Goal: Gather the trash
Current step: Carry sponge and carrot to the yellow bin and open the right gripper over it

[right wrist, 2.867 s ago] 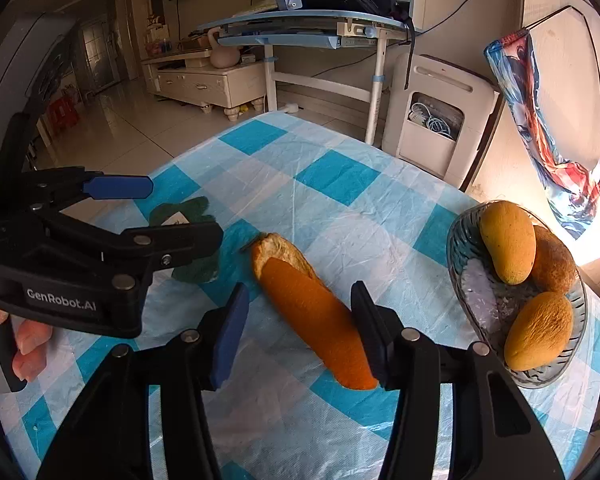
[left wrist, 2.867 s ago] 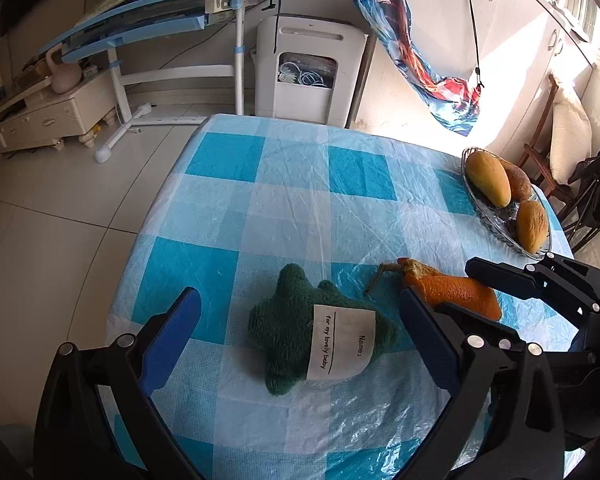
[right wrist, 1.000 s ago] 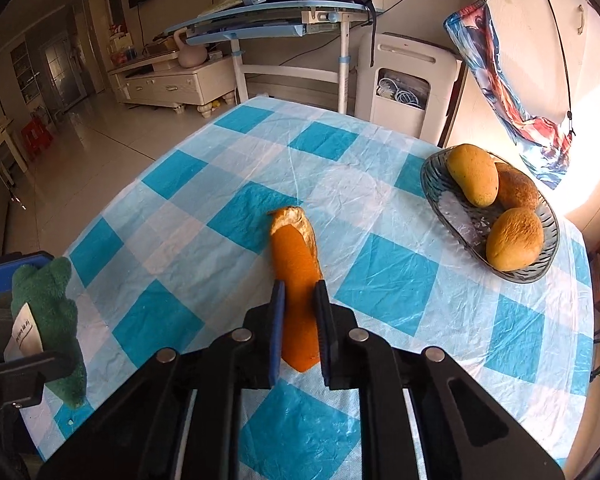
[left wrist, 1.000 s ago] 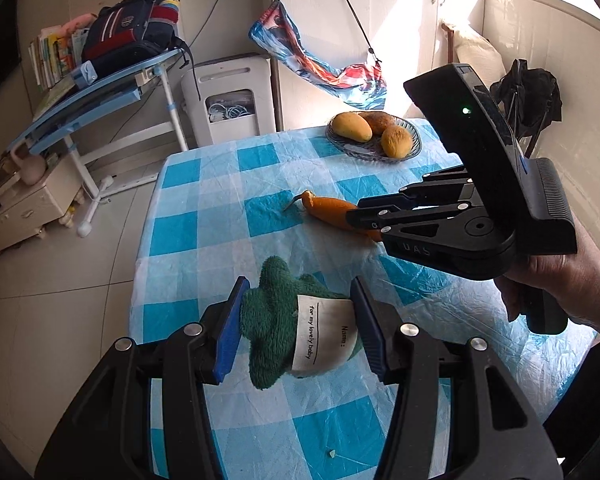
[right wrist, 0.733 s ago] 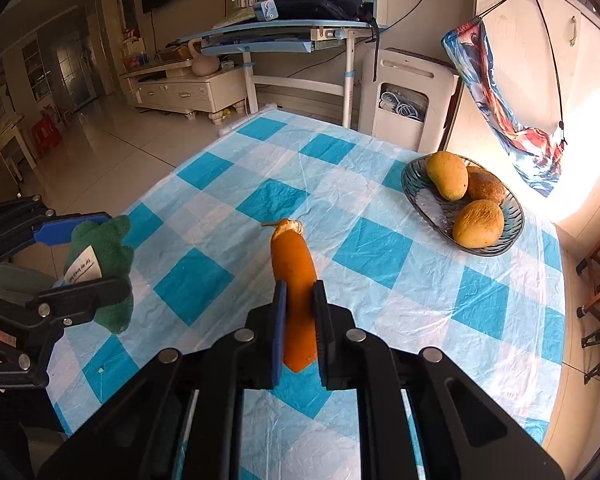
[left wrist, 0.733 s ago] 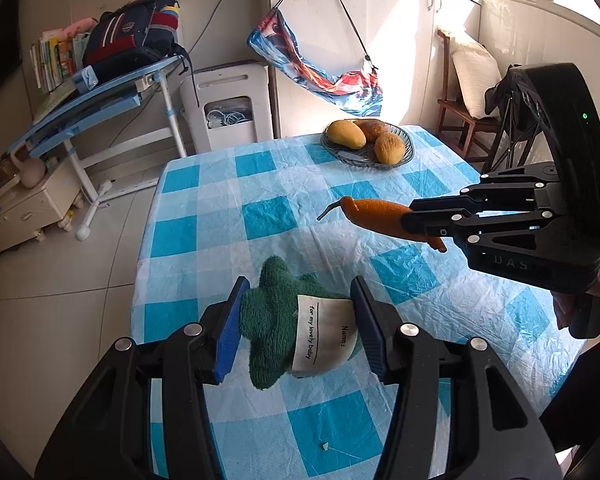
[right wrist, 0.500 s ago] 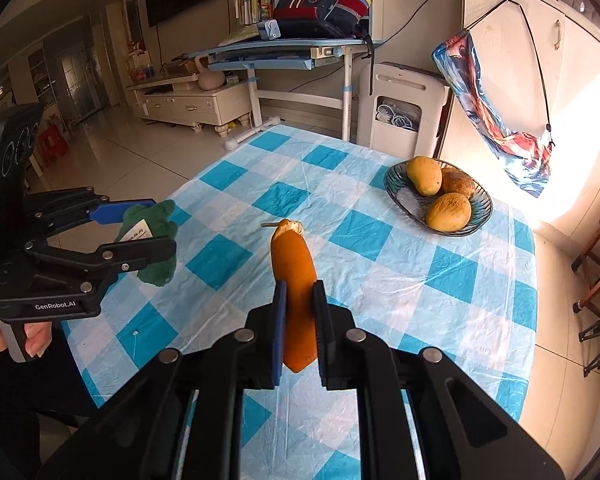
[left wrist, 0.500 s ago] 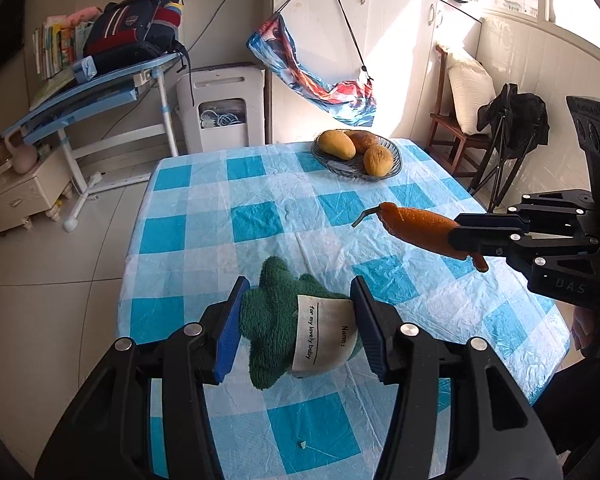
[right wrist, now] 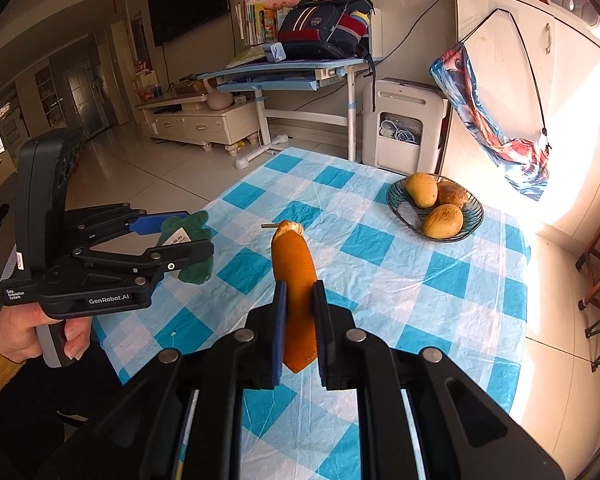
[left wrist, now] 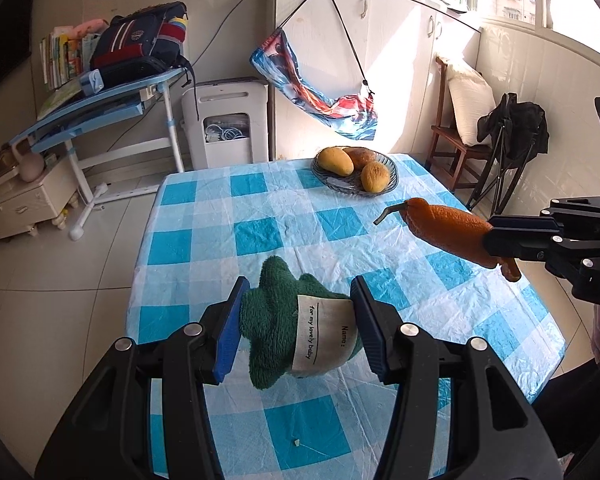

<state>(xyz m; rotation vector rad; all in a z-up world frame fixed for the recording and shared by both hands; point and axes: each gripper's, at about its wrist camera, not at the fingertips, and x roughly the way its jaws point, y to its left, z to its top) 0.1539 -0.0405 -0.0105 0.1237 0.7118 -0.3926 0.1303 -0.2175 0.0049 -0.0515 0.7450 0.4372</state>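
Observation:
A green plush toy with a white tag is clamped between the blue pads of my left gripper and hangs above the near part of the checked table. The right wrist view shows the same toy in the left gripper at the left. My right gripper is shut on a long orange peel with a stem at its far tip, held in the air over the table. From the left wrist view, that peel sticks out of the right gripper at the right.
A glass bowl with mangoes stands at the table's far end. A tiny crumb lies on the cloth near the front edge. Beyond the table are a blue desk, a white appliance, and chairs at the right.
Both grippers have risen and drawn back from the table with their loads. The right one lifted the orange peel off the cloth and moved it rightward and away.

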